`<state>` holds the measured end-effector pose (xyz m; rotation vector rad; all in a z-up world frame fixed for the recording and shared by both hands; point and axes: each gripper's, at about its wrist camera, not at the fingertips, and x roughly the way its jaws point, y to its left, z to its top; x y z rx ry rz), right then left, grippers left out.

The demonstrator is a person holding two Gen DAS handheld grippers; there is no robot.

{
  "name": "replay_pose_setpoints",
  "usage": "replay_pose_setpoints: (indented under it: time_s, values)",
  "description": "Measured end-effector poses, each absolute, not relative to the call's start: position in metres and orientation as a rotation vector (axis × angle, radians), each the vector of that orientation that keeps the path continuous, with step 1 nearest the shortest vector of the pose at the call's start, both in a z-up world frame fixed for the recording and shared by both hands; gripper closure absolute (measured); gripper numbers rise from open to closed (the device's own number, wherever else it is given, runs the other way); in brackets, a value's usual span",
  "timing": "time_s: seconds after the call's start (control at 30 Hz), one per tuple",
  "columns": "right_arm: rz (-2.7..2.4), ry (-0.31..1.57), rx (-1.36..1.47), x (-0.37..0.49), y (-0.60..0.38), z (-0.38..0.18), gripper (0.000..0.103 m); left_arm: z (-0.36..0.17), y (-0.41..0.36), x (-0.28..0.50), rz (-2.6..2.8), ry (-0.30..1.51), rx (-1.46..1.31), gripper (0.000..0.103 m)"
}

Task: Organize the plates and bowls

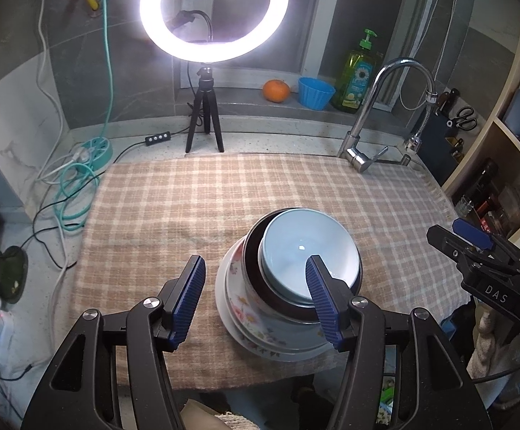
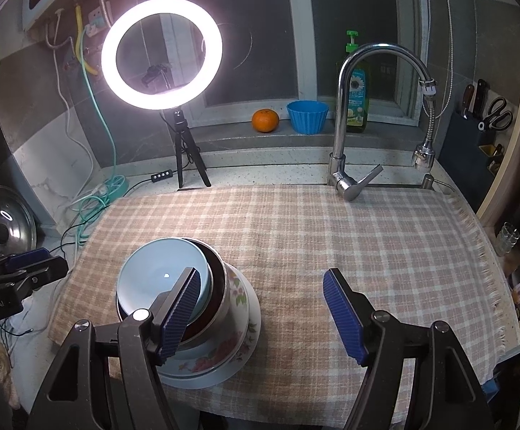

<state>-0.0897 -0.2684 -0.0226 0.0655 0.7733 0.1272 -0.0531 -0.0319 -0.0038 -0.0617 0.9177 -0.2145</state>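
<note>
A stack of dishes stands on the checked cloth [image 1: 188, 197]. A pale blue bowl [image 1: 295, 243] sits inside a dark bowl [image 1: 252, 272], inside a floral bowl [image 1: 249, 308], on a white plate [image 1: 224, 297]. My left gripper [image 1: 256, 301] is open and empty, its right finger in front of the stack. The right wrist view shows the same stack: blue bowl [image 2: 156, 268], floral bowl [image 2: 238, 294], plate [image 2: 252, 326]. My right gripper [image 2: 263, 311] is open and empty, its left finger over the stack's right side.
A ring light on a tripod [image 1: 204, 114] stands at the back, a faucet [image 1: 363, 136] at back right. An orange [image 1: 276, 90], blue cup [image 1: 315, 92] and soap bottle [image 1: 356, 75] sit on the sill. Cables [image 1: 73, 186] lie left; shelves [image 1: 503, 150] right.
</note>
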Motion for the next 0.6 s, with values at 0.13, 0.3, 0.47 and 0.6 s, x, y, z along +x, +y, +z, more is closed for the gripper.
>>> replay_pose_setpoints:
  time_s: [0.13,0.3,0.47,0.6]
  values:
    - [0.126,0.775,0.065,-0.0893,-0.2702,-0.0236,0.036,-0.0040,-0.0314,-0.0527,-0.216,0.920,-0.067,0.045]
    - [0.127,0.775,0.066,-0.0895,-0.2707,-0.0239,0.035,-0.0037,-0.0306,-0.0519,-0.211,0.917,-0.071,0.045]
    - [0.129,0.783,0.065,-0.0882,-0.2712,-0.0277,0.035,-0.0044,-0.0297,-0.0510,-0.207,0.913,-0.081,0.045]
    - [0.130,0.784,0.063,-0.0873,-0.2699,-0.0284,0.035,-0.0058,-0.0308,-0.0491,-0.201,0.918,-0.079,0.045]
